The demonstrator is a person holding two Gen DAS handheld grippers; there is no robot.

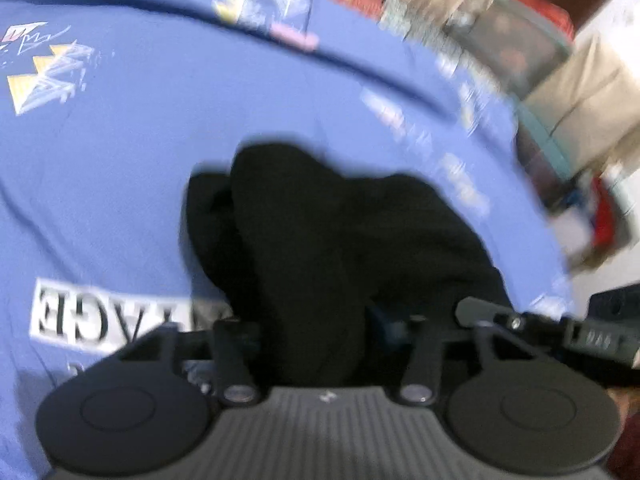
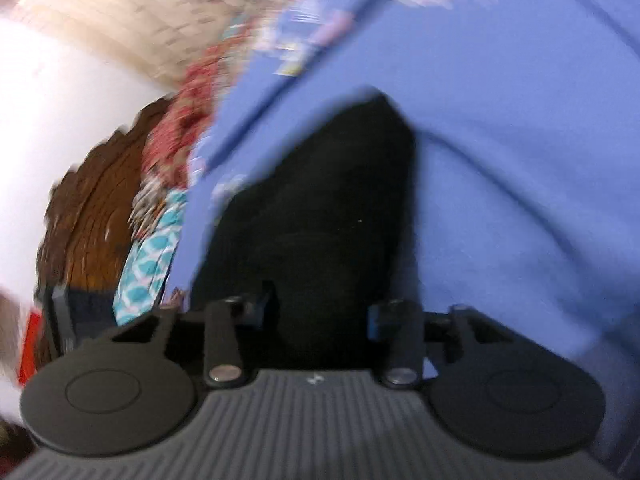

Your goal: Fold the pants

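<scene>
The black pants (image 1: 340,240) lie bunched on a blue printed bedsheet (image 1: 120,180). In the left wrist view the dark cloth runs back between the fingers of my left gripper (image 1: 324,328), which looks shut on it. In the right wrist view the black pants (image 2: 316,220) stretch forward as a long dark strip and fill the gap of my right gripper (image 2: 320,312), which also looks shut on the cloth. Both views are blurred and the fingertips are hidden by the black fabric.
The blue sheet (image 2: 520,160) covers the bed. A red patterned cloth (image 2: 180,128), a teal and white cloth (image 2: 148,264) and a brown wooden headboard (image 2: 92,216) lie along the bed's edge. Stacked items and a beige cloth (image 1: 580,100) sit beyond the bed.
</scene>
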